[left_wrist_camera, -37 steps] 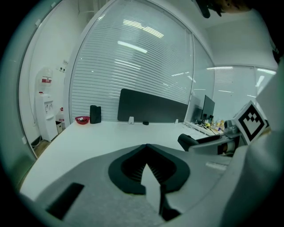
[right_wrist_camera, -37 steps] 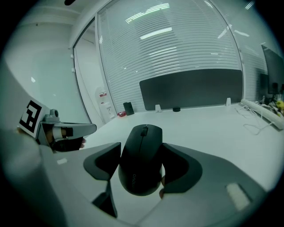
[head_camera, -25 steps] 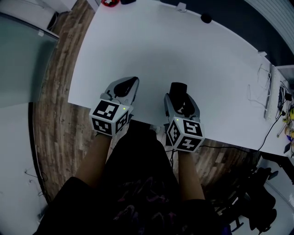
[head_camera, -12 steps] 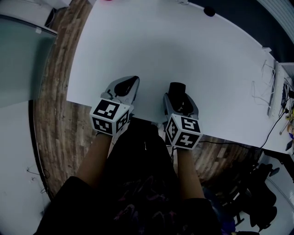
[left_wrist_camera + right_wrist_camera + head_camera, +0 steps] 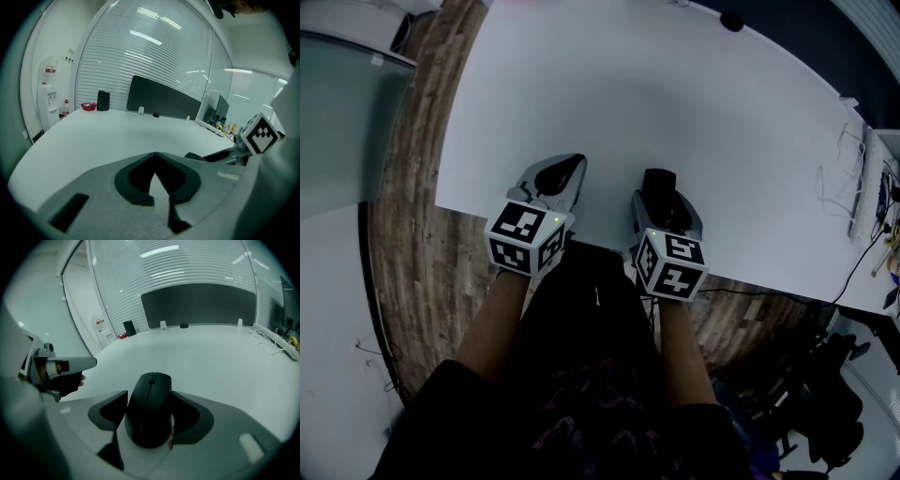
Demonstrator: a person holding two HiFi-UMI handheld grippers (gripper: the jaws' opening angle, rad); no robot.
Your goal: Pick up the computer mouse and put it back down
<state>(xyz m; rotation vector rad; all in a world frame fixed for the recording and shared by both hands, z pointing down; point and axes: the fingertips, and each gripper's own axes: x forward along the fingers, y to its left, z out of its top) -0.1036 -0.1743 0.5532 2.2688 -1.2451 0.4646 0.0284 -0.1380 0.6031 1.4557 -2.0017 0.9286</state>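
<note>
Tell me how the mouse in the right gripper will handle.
The computer mouse looks rigid, showing no give in the right gripper. Its smooth, rounded sides may slip under a loose grip. Low and broad, it should sit flat on the table, unlikely to roll.

Dim, bluish cast; ceiling strip lights [image 5: 159, 250] overhead; fisheye bending edges, dark vignette corners

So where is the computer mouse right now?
The computer mouse is clamped in the right gripper, right of centre in the head view, by the near edge of the white table, the left gripper beside it.
</note>
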